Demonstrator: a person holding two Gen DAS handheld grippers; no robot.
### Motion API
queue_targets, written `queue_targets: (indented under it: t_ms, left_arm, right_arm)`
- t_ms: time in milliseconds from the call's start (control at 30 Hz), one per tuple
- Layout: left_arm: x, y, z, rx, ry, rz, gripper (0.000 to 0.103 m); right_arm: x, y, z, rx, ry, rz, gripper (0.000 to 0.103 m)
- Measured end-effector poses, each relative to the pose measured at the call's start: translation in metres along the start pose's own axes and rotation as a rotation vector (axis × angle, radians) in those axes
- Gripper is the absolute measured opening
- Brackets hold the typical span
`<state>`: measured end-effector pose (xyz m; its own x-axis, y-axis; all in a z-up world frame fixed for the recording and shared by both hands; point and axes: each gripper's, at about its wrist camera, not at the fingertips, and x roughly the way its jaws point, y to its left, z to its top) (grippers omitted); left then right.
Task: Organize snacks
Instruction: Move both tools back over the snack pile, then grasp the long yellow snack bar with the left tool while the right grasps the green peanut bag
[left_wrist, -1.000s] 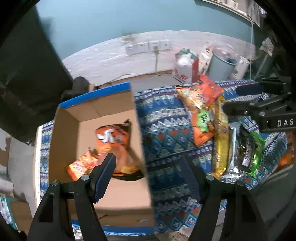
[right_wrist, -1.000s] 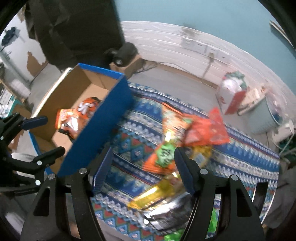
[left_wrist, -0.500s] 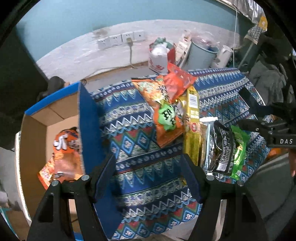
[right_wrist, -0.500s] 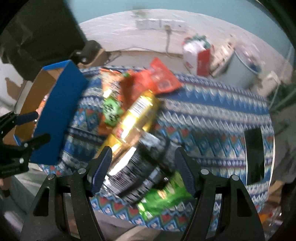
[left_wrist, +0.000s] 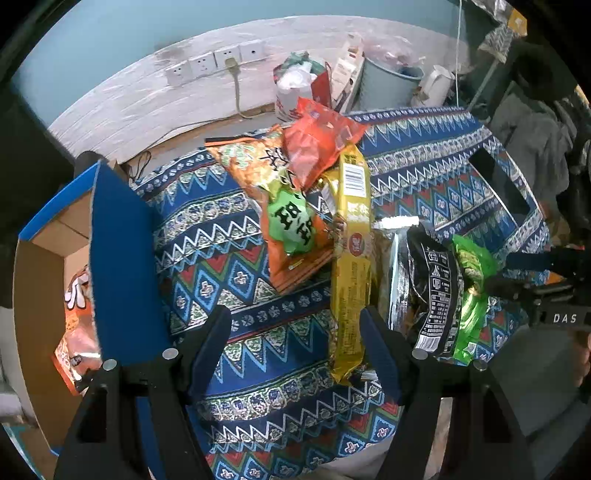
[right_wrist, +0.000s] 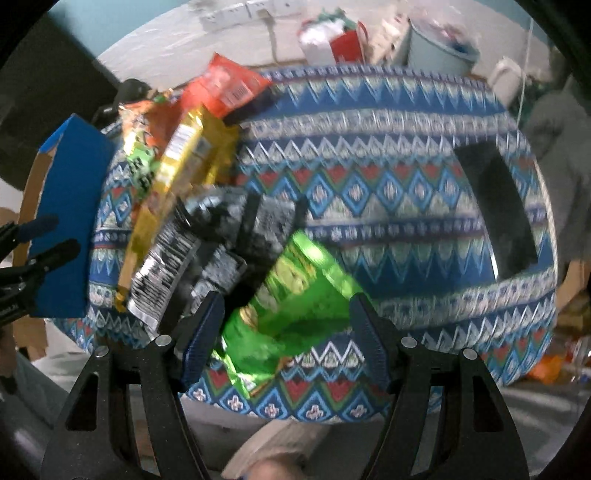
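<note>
Right gripper (right_wrist: 286, 332), fingers apart and empty, straddles the green snack bag (right_wrist: 291, 306) at the table's (right_wrist: 406, 221) near edge. Probably light, crinkly, slippery foil; pinch the flat seam. Left gripper (left_wrist: 295, 347) also spread, empty.

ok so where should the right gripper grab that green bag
Grip the green bag across its crumpled near half, coming straight down from above. It lies flat on the patterned cloth with that half already between the open right gripper fingers, and its far end is tucked against the black packet.
</note>
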<state>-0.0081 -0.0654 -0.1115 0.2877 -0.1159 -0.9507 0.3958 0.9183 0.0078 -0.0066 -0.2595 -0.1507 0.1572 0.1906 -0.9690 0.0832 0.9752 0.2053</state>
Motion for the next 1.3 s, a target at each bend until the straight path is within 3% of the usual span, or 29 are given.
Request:
queue_targets:
  t_ms: [333,500,567,733,1000,1200,1300]
  left_arm:
    - [0.018,-0.005,0.005,0.003,0.037,0.008,0.073]
    - [0.027,-0.002,0.008,-0.017,0.058,0.0,0.073]
    - [0.031,-0.003,0.009,-0.023,0.067,-0.007,0.073]
    - [0.042,-0.007,0.016,-0.027,0.088,-0.024,0.073]
    - [0.06,-0.017,0.029,-0.021,0.101,-0.029,0.073]
    - [0.073,-0.022,0.038,-0.032,0.11,-0.047,0.075]
    - [0.078,-0.025,0.043,-0.036,0.122,-0.06,0.075]
  right_arm:
    - [0.041,-0.021,-0.005,0.195,0.107,0.107,0.073]
    - [0.049,-0.017,0.005,0.149,0.086,0.046,0.074]
    - [0.05,-0.012,0.009,0.076,0.063,-0.004,0.073]
    - [0.053,-0.005,0.02,-0.061,0.027,-0.127,0.057]
    - [0.057,-0.017,0.042,-0.116,0.001,-0.169,0.056]
    - [0.058,-0.028,0.058,-0.118,-0.033,-0.154,0.056]
    - [0.056,-0.04,0.062,-0.056,-0.024,-0.123,0.064]
